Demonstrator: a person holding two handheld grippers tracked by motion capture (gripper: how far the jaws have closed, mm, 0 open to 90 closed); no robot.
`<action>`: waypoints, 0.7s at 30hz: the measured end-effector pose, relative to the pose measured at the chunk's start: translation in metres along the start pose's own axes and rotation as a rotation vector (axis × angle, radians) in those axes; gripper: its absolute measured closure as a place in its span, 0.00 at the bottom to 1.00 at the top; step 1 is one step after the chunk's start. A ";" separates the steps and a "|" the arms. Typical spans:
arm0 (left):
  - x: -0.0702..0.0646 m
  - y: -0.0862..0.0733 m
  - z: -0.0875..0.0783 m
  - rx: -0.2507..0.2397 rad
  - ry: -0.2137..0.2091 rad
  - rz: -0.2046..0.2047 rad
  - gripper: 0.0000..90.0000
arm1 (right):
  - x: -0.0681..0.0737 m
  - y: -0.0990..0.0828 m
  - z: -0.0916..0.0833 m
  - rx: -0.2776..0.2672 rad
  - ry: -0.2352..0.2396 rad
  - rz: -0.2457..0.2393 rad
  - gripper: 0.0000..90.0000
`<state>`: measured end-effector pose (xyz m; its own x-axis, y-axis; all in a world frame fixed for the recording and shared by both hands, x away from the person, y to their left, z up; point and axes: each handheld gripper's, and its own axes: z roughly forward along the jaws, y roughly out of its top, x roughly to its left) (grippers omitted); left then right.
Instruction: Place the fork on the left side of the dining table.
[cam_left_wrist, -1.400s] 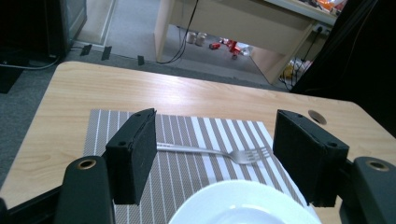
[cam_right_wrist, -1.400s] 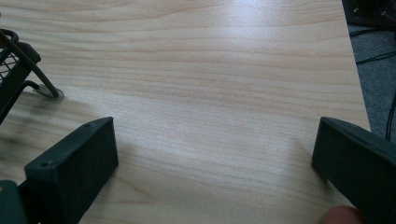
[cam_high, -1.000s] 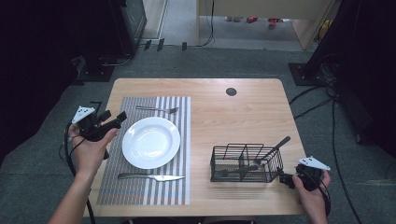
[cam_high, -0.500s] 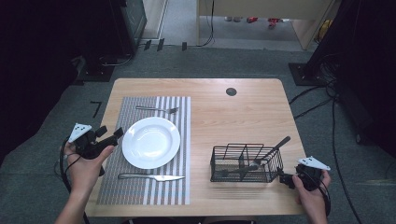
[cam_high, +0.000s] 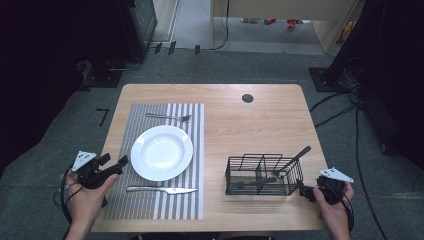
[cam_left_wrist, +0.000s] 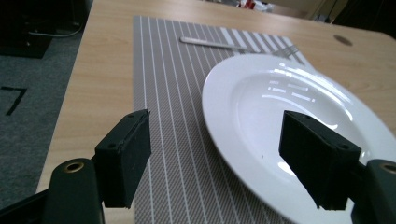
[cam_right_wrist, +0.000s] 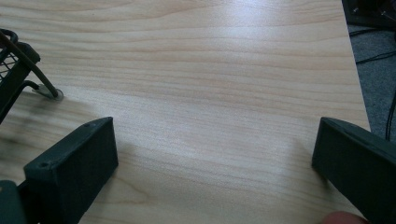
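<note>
- My left claw (cam_high: 116, 165) sits at the table's (cam_high: 260, 120) left edge, just beside the plate (cam_high: 161, 152), aimed at it. Jaws spread wide and have just been opening more; nothing pinched.
- Left gripper view: my two black jaws straddle the near rim of the plate (cam_left_wrist: 299, 126) w/o touching it; one jaw over the striped mat (cam_left_wrist: 173, 116), the other over the plate's bowl. Can't read that straddle from the high view.
- Plate lies on the mat (cam_high: 150, 205), between the fork (cam_high: 167, 118) at the far side and the knife (cam_high: 161, 189) at the near side. Knife shows in the high view; the left gripper view catches the fork (cam_left_wrist: 243, 45) beyond the plate.
- Wire basket (cam_high: 263, 175) stands right of the mat, w/ a dark utensil (cam_high: 292, 159) leaning out of it.
- My right claw (cam_high: 306, 192) rests just beside the basket's right end. Right gripper view: jaws spread, bare wood between them, basket corner (cam_right_wrist: 16, 70) at the left edge.
</note>
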<state>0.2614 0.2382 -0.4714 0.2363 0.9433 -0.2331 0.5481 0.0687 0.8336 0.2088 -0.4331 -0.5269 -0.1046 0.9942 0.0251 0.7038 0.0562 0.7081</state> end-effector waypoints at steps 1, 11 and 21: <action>0.000 -0.003 0.000 0.007 0.004 0.002 0.28 | 0.000 0.000 0.000 0.000 0.000 0.000 0.00; 0.003 -0.024 0.004 0.081 0.048 0.043 0.28 | 0.000 0.000 0.000 -0.001 -0.004 0.002 0.00; 0.008 -0.036 0.011 0.144 0.048 0.030 0.32 | 0.000 0.000 0.000 -0.001 -0.004 0.002 0.00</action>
<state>0.2524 0.2398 -0.5089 0.2175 0.9590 -0.1817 0.6515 -0.0040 0.7587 0.2087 -0.4329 -0.5270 -0.1002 0.9947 0.0236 0.7034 0.0541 0.7087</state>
